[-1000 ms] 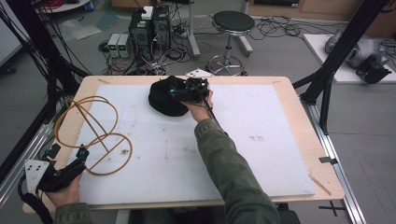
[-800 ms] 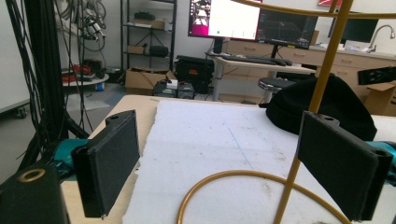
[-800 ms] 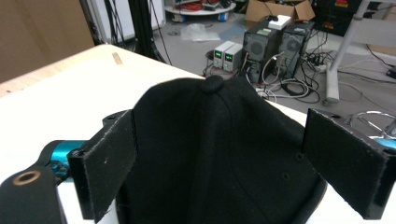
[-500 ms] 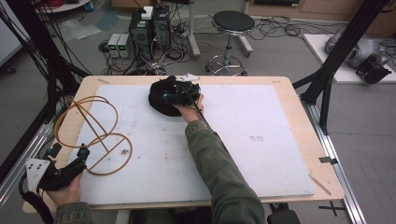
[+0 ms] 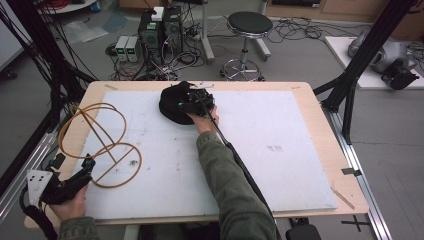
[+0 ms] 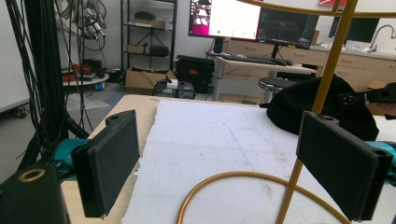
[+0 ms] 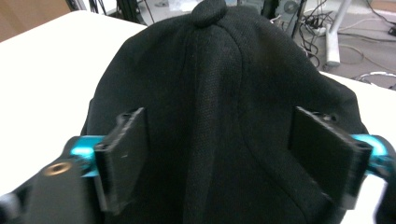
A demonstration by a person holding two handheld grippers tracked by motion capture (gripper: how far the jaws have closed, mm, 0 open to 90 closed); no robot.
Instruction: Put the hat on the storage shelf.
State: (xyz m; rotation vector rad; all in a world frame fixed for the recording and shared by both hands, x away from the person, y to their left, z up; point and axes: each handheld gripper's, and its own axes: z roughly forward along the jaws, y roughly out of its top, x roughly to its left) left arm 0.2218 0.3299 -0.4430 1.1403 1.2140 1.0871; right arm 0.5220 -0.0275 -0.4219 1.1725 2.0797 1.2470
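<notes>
1. A white mat [image 5: 280, 150] covers the wooden bench [image 5: 320, 107].
2. A black cap [image 5: 172, 102] lies at the mat's far edge.
3. The right claw [image 7: 231, 158] gapes wide astride the cap.
4. The left claw [image 6: 231, 172] is wide beside a yellow wire frame [image 5: 95, 142] on the mat's left.

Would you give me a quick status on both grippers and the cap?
Right gripper open, jaws straddling the black cap. Left gripper open at the gold wire stand, nothing held. No obstruction around the cap.

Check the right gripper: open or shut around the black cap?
Open. The right gripper has both fingers spread wide on either side of the black fabric cap, not yet pinching it.
</notes>
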